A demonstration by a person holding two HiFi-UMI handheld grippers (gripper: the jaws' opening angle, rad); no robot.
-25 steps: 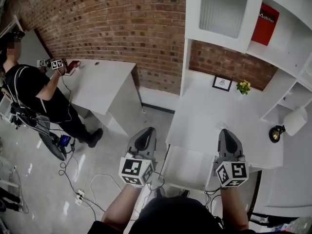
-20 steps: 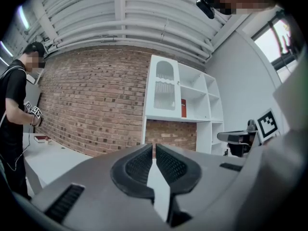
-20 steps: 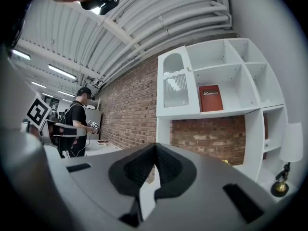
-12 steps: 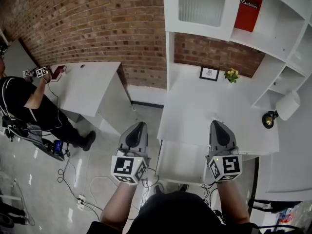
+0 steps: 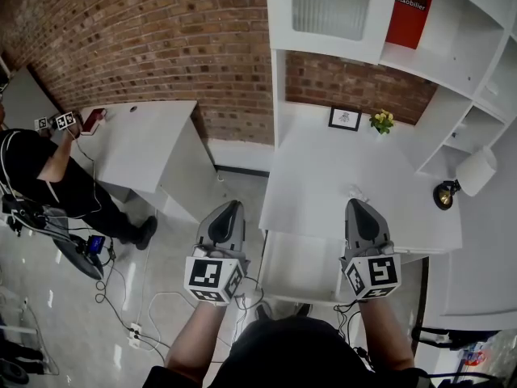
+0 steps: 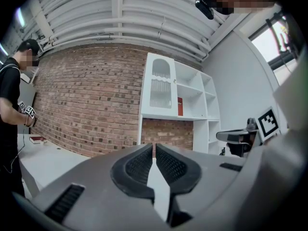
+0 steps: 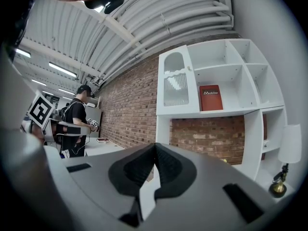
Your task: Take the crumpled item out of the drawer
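Observation:
My left gripper is shut with nothing in it and hangs over the floor, just left of the white desk. The right gripper is also shut and empty, and it is held over the desk's front edge. In the left gripper view the pads meet at the left gripper's tip. In the right gripper view the right gripper has its jaws closed tip to tip. A white drawer panel shows below the desk's front edge. I see no crumpled item in any view.
On the desk stand a small picture frame, a yellow flower pot and a lamp. A red book is on the shelf unit above. A person stands at a second white table. Cables lie on the floor.
The head view has swung, so the desk and shelves sit further left and higher in the picture. Both grippers stay shut and side by side.

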